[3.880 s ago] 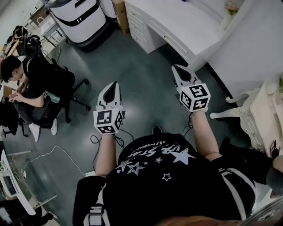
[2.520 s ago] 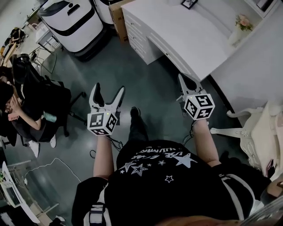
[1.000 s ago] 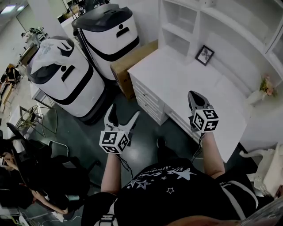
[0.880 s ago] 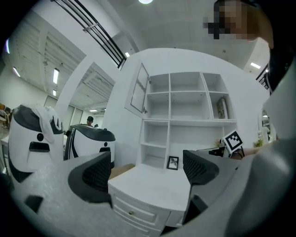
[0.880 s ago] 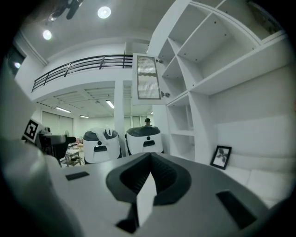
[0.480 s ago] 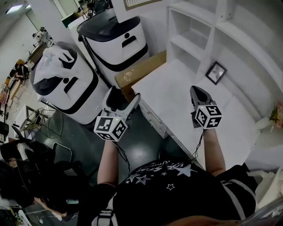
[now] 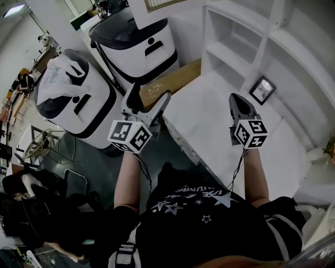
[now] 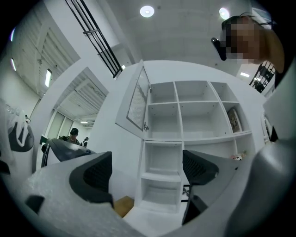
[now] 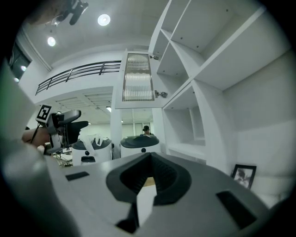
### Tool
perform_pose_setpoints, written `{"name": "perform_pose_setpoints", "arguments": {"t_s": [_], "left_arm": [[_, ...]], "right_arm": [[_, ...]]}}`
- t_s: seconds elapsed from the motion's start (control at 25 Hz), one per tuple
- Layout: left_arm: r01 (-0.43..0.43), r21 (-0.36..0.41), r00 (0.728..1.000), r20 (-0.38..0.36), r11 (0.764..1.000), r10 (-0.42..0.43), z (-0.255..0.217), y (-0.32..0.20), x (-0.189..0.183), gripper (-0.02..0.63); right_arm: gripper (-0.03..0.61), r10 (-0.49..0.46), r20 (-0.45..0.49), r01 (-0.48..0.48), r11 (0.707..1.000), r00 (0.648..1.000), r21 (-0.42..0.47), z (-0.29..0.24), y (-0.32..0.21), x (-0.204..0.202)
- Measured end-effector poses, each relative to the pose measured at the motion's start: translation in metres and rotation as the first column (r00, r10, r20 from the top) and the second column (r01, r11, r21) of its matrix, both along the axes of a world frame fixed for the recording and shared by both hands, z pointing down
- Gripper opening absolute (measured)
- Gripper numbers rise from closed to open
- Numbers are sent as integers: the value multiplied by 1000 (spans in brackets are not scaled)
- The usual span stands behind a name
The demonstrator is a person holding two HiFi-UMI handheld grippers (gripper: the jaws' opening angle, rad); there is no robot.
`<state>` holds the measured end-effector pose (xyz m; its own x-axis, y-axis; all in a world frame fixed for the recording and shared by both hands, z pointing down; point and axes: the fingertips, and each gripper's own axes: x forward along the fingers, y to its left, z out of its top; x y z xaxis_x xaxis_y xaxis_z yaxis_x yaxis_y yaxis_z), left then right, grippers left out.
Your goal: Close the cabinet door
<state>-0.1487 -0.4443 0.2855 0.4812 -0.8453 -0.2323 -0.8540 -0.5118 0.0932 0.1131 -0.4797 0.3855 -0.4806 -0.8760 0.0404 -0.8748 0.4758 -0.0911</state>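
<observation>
The cabinet door, white-framed with ribbed glass, stands swung open at the upper left of a white shelf unit. It also shows in the right gripper view as the cabinet door with a small knob. Its lower edge peeks in at the top of the head view. My left gripper is open and empty, raised over the desk's left end, well short of the door. My right gripper is shut on nothing, held over the white desk. The left gripper points at the shelves; the right gripper looks along them.
Two large white-and-black machines stand left of the desk, with a cardboard box between them and it. A framed picture leans at the desk's back. A seated person and chairs are at lower left.
The view swung from the floor up to the desk and shelves as the person walked toward them. The left gripper went from shut to open. Both grippers rose.
</observation>
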Motion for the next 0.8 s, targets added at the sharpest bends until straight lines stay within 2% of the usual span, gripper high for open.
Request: {"name": "perform_pose_setpoints", "arguments": {"t_s": [0.28, 0.32, 0.4, 0.44, 0.64, 0.8], "left_arm": [[-92, 80, 996, -1, 993, 92, -43, -80, -20, 480], [-103, 92, 995, 0, 990, 103, -50, -91, -22, 475], [-118, 120, 993, -6, 986, 119, -65, -111, -29, 422], [-128, 134, 991, -8, 983, 130, -73, -120, -31, 422], [-189, 187, 982, 13, 964, 190, -98, -151, -37, 431], [-244, 204, 969, 13, 948, 247, -111, -163, -34, 384]], "right_arm": [[6, 133, -1, -133, 991, 991, 7, -10, -26, -3], [6, 151, -4, -151, 988, 988, 10, -12, -30, -3], [6, 186, -3, -186, 982, 983, 15, -16, -38, -4], [6, 202, -1, -202, 979, 979, 17, -17, -41, -5], [6, 250, 3, -250, 968, 968, 30, -21, -52, -17], [6, 294, 20, -295, 955, 955, 40, -26, -56, -21]]}}
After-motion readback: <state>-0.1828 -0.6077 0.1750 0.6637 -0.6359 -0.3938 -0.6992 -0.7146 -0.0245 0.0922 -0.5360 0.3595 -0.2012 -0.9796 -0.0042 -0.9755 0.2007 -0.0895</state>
